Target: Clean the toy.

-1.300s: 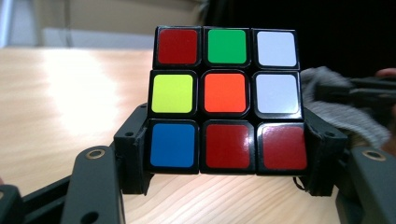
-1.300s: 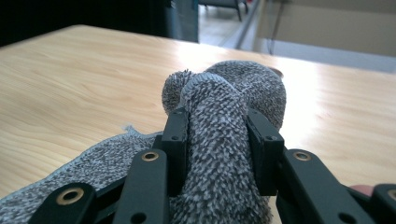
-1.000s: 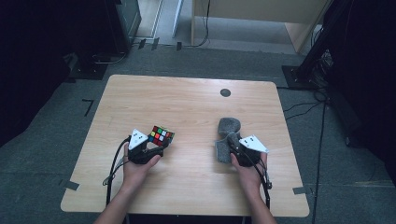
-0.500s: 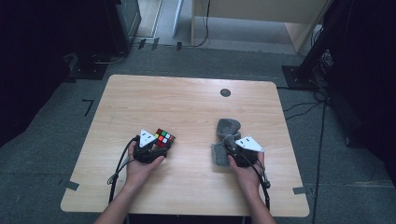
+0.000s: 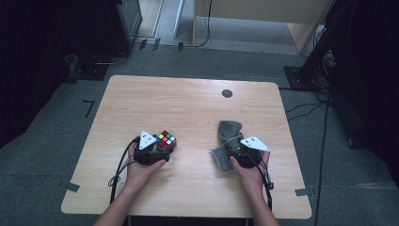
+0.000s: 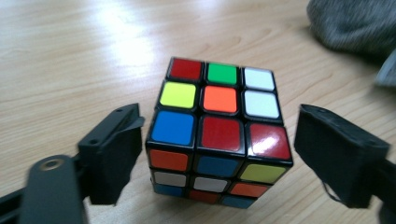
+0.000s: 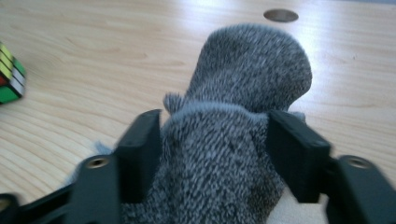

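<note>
up close, cube (image 6: 217,135) sits between parted fingers (image 6: 114,154).

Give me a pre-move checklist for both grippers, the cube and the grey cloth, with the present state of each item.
1. Left gripper clear of the puzzle cube: ok; its jaws have just been opening and a gap shows on each side of the cube.
2. Cube resting flat on the table: ok.
3. Right gripper released from the grey cloth: cannot tell; its jaws have just been opening, but the cloth fills the space between them.
4. Cloth lying on the table: ok, bunched.
5. Cube and cloth apart: ok; bare wood lies between them in the high view.
</note>
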The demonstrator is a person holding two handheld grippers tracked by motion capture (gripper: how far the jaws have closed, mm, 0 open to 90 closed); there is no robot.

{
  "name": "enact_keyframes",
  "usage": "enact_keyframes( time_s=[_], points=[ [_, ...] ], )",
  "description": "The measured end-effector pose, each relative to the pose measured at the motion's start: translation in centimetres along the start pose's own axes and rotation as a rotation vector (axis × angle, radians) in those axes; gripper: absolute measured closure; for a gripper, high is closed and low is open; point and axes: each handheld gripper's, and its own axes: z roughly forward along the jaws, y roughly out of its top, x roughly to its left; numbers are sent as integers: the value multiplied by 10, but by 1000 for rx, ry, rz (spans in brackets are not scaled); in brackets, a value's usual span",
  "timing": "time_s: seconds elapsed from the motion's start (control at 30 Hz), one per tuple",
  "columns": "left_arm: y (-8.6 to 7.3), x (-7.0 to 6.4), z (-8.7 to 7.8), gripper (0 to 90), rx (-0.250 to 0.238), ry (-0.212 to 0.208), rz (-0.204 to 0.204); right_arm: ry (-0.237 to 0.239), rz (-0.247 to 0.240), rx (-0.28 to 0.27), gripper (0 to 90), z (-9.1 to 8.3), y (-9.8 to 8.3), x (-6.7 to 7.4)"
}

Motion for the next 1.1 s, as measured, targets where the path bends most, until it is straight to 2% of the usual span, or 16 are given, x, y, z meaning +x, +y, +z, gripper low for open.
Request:
enact_keyframes(
  time_s=[0.07,0.13,0.3,0.37,0.4,0.47,0.77,1.1],
  points=[
    [3,2,-7,113,-29,1,-5,24,3,-23,278,-5,4,0],
    [6,6,-16,95,-49,-1,-25,46,3,-42,230,-10,7,0],
    [9,13,-36,64,-99,-14,-68,64,1,-67,190,-22,18,-3],
    [9,16,-48,64,-117,-2,-44,69,-15,-72,177,-27,21,-3],
    [8,18,-50,64,-121,-3,-44,61,-42,-52,173,-31,22,-4],
    [6,24,-60,64,-137,-8,-55,55,-57,-39,172,-36,22,-5],
    [-12,48,-91,64,-128,14,-83,55,-65,-29,151,-62,18,-22],
    [-36,70,-116,64,-87,60,-105,20,-53,-6,149,-81,5,-44]
  ],
)
